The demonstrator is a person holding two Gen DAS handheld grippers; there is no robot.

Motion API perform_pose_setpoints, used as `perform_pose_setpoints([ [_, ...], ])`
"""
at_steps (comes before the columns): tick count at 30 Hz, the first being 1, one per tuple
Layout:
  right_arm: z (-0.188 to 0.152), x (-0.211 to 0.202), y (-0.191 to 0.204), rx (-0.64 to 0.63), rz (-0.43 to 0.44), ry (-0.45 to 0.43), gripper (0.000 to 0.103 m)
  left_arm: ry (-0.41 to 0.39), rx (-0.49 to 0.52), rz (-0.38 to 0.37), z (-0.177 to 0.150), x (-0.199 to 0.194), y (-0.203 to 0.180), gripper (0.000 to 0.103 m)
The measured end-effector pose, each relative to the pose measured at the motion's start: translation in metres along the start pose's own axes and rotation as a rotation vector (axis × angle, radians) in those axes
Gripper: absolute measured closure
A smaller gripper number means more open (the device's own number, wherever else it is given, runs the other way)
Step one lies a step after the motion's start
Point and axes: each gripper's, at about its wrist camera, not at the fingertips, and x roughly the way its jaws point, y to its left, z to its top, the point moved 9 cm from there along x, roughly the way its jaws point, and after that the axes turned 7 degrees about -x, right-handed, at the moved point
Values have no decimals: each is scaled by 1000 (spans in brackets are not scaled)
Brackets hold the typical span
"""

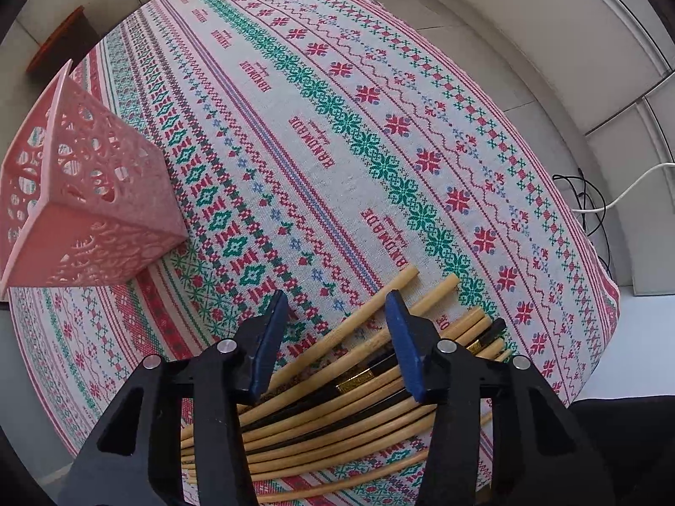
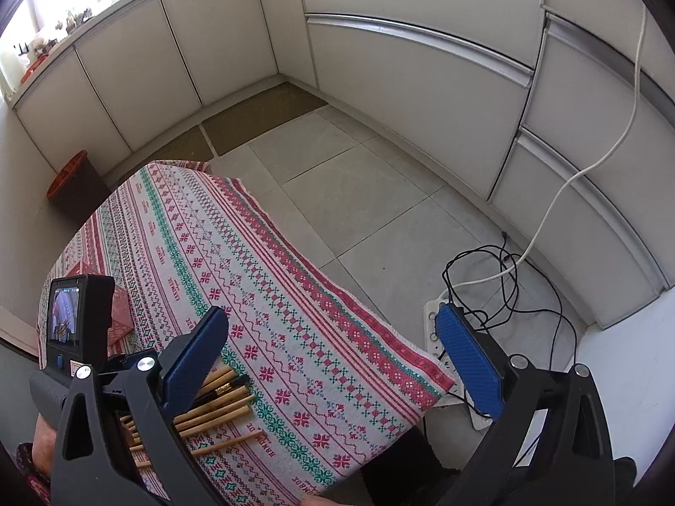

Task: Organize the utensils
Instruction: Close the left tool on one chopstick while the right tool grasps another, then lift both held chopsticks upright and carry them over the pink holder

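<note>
A pile of several bamboo and black chopsticks lies on the patterned tablecloth near its front edge. My left gripper is open, its blue fingers just above the pile with nothing between them. A pink perforated basket stands at the left of the table. In the right wrist view my right gripper is wide open and empty, above the table's right edge. The chopsticks lie beside its left finger, and the left gripper's camera body is at the far left.
White cabinets surround a tiled floor. A power strip with black and white cables lies on the floor right of the table. An orange-rimmed bin stands beyond the table's far end.
</note>
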Motion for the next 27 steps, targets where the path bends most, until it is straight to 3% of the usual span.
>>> perform_pose_setpoints([
  [3, -2, 4, 1, -5, 2, 14, 7, 39, 26, 25, 1, 12, 0, 63],
  [7, -5, 10, -1, 22, 20, 49, 7, 25, 60, 43, 3, 16, -4, 68],
  [8, -6, 12, -1, 33, 27, 59, 7, 8, 69, 39, 4, 15, -5, 77],
  [13, -14, 28, 12, 72, 96, 135, 7, -114, 136, 61, 4, 4, -10, 87],
  [18, -24, 48, 40, 153, 207, 209, 8, -295, 195, 53, -5, -42, 0, 92],
  [25, -39, 82, 99, 122, 288, 329, 45, -508, 94, 57, -31, -133, 33, 95],
  [27, -40, 89, 115, 118, 309, 357, 48, -569, 42, 50, -38, -158, 48, 96],
])
